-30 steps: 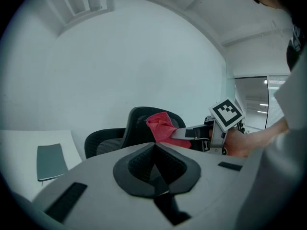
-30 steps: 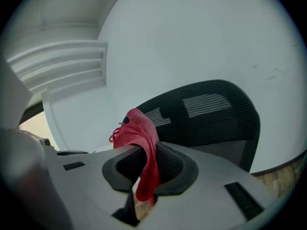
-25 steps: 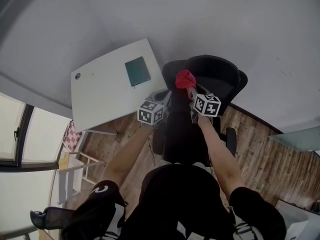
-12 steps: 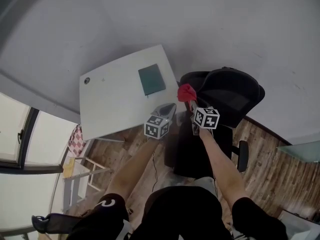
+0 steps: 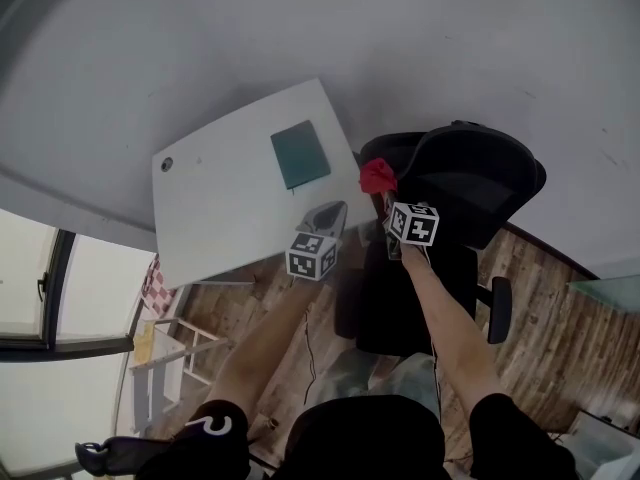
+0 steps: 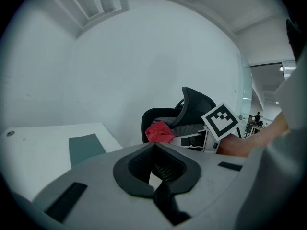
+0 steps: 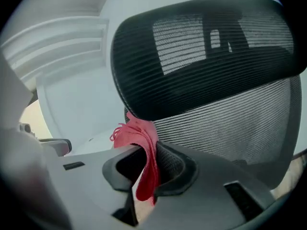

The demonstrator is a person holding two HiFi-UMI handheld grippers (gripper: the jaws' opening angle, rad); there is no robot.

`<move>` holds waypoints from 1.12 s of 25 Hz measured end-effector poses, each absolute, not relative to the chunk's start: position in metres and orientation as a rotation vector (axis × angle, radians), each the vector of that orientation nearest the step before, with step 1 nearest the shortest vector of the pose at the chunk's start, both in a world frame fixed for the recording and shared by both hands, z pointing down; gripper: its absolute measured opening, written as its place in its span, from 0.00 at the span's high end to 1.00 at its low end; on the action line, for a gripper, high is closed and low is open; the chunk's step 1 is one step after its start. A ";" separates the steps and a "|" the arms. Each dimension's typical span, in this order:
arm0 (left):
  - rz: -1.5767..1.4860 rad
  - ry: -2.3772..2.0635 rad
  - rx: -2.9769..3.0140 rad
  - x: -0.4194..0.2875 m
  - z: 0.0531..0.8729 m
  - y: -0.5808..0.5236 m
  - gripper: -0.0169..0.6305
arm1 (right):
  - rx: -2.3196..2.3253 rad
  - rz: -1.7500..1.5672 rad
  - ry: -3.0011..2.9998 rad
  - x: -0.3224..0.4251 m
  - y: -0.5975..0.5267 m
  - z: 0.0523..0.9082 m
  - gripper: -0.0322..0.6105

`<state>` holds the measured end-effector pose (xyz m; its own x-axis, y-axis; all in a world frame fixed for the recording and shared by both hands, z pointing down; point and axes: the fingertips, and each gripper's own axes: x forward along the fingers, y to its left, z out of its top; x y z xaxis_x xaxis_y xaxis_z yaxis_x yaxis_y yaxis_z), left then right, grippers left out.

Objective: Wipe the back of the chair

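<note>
Desk (image 5: 220,208) left of chair (image 5: 470,183) (pad (image 5: 301,154) lies on desk); cloth (image 7: 139,138) in right claw (image 7: 144,164), at chair back.

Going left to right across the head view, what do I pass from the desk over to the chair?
Cable hole in the white desk → teal pad → red cloth → black mesh chair.

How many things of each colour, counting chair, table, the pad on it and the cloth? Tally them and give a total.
Red: 1, the cloth
Black: 1, the chair
White: 1, the table
Teal: 1, the pad
Total: 4
</note>
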<state>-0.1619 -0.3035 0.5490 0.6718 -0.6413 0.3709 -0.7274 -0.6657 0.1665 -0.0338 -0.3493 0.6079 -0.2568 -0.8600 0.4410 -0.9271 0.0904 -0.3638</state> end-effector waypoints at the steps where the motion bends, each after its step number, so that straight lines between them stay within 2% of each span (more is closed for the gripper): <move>1: 0.414 -1.084 2.590 -0.160 0.551 -0.305 0.94 | 1.841 0.893 -2.227 -0.032 -0.351 0.612 0.84; 13: 0.419 -1.029 2.599 -0.119 0.555 -0.303 0.94 | 1.895 0.909 -2.170 0.016 -0.348 0.627 0.84; 28: 0.383 -0.979 2.596 -0.044 0.536 -0.286 0.94 | 2.036 0.828 -1.979 0.127 -0.328 0.609 0.84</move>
